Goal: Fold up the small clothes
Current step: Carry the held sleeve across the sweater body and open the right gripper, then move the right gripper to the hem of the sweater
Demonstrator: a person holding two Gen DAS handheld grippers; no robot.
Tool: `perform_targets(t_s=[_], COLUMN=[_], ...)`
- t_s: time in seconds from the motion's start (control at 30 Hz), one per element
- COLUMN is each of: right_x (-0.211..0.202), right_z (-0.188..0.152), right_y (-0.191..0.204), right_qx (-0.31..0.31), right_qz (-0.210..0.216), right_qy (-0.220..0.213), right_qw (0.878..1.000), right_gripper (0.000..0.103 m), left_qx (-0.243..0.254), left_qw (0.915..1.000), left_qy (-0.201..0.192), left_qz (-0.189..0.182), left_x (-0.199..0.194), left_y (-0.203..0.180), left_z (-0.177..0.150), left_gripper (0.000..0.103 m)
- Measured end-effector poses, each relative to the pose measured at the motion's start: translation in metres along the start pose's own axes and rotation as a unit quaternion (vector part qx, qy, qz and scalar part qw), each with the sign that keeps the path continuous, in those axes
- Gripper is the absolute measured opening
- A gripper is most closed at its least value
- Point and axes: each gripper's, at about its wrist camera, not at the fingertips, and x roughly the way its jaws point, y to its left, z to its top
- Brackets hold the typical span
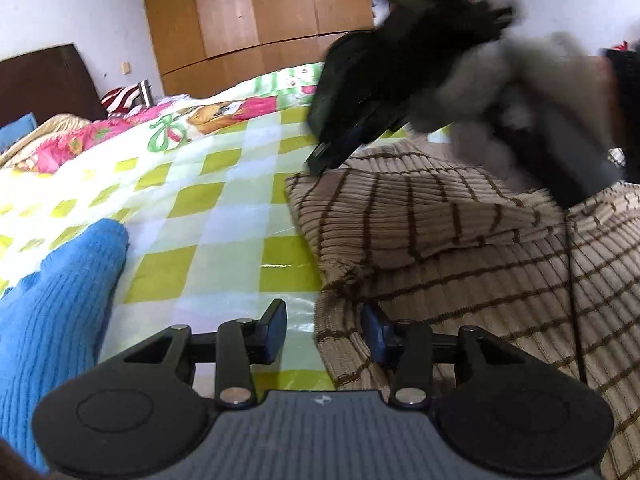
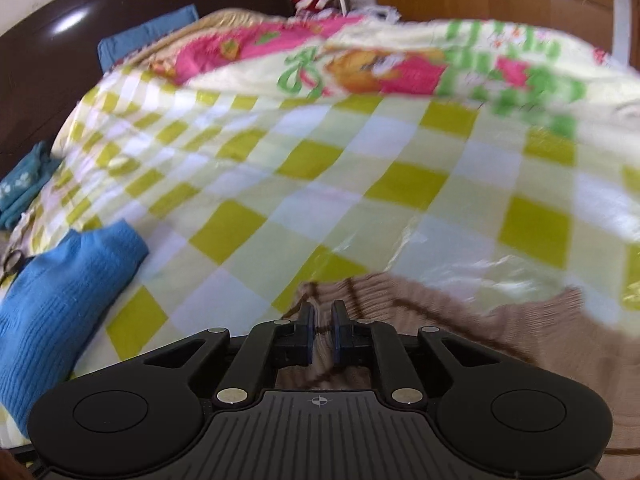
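Note:
A beige knit sweater (image 1: 440, 220) with a thin brown check lies on the bed, its near-left part folded over into a corner. My left gripper (image 1: 324, 330) is open at the sweater's left hem; the right finger (image 1: 374, 332) rests on the knit and the left one stands over the sheet. In the left wrist view my right gripper (image 1: 318, 160), held by a grey-gloved hand (image 1: 500, 80), points down at the folded corner. In its own view the right gripper (image 2: 322, 328) has its jaws almost together with sweater (image 2: 440, 312) knit in the slim gap.
A blue knit garment (image 1: 60, 300) (image 2: 60, 300) lies to the left on the green-and-white checked bed cover (image 2: 360, 180). A pink cartoon quilt (image 2: 360, 64) is bunched at the far side. A dark headboard (image 2: 40, 60) and a wooden wardrobe (image 1: 260, 12) stand behind.

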Motion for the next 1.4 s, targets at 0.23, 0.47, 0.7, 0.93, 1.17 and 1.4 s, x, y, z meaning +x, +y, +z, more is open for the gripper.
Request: perform_targets(t_s=[0.23, 0.47, 0.7, 0.93, 1.17, 1.4], right_x=[-0.091, -0.134, -0.146, -0.175, -0.136, -0.179], right_z=[-0.042, -0.106, -0.149, -0.149, -0.147, -0.158], right_y=[-0.011, -0.059, -0.133, -0.104, -0.083, -0.081], right_qx=[0.005, 0.063, 0.109, 0.123, 0.091, 0.099], right_qz=[-0.027, -0.118, -0.257, -0.206, -0.115, -0.119], right_qy=[-0.065, -0.079, -0.061, -0.115, -0.048, -0.057], right_qw=[0.998, 0.988, 0.958, 0.964, 0.988, 0.986], right_gripper=[0.012, 0.013, 0.002, 0.014, 0.012, 0.016], left_qx=[-0.001, 0.028, 0.074, 0.073, 0.131, 0.131], left_qw=[0.9985, 0.9972, 0.9971, 0.9944, 0.9880, 0.9881], left_qy=[-0.052, -0.061, -0.014, -0.045, 0.013, 0.023], left_qz=[0.016, -0.032, -0.010, -0.063, -0.080, -0.076], left_x=[-0.019, 0.022, 0.054, 0.020, 0.042, 0.004], left_y=[0.000, -0.026, -0.025, -0.032, -0.063, -0.045], left_z=[0.020, 0.056, 0.051, 0.068, 0.051, 0.049], left_gripper=[0.056, 0.056, 0.059, 0.058, 0.060, 0.060])
